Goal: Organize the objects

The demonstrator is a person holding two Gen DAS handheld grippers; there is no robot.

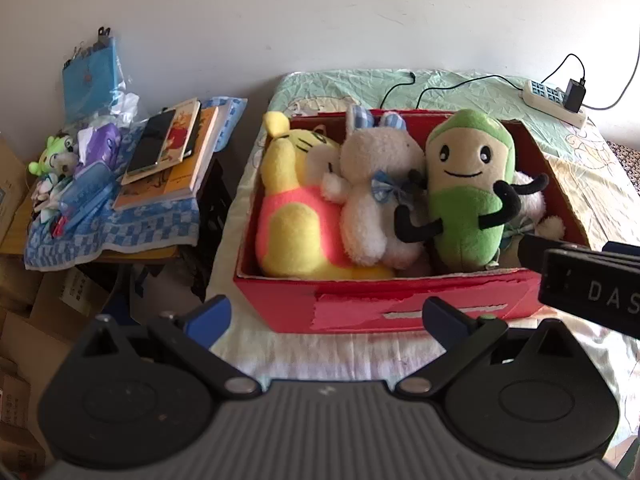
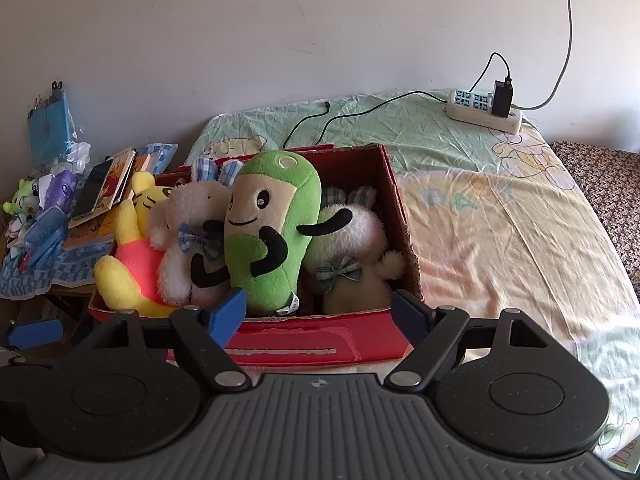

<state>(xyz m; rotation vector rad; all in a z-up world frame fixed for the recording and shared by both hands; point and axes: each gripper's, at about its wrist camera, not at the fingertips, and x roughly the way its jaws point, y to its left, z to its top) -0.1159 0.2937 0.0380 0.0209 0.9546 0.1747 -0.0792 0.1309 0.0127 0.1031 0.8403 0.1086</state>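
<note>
**Both claws wide apart before a box of four plush toys**

Left gripper [image 1: 327,316] and right gripper [image 2: 319,312] gaped wide, holding nothing. Just ahead stood one red cardboard box [image 2: 320,344] holding four toys: yellow bear [image 2: 132,256], white rabbit [image 2: 180,236], green bean plush [image 2: 272,232], second rabbit [image 2: 356,260].

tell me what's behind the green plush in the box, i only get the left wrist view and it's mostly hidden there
Observer: A second white bunny wearing a green plaid bow sits between the green plush and the right wall of the red box.
Operator: ok and is the right gripper holding anything, i only see a bit of its body
Observer: No. The right gripper is open with nothing between its fingers, and its fingertips are at the box's near wall.
</note>
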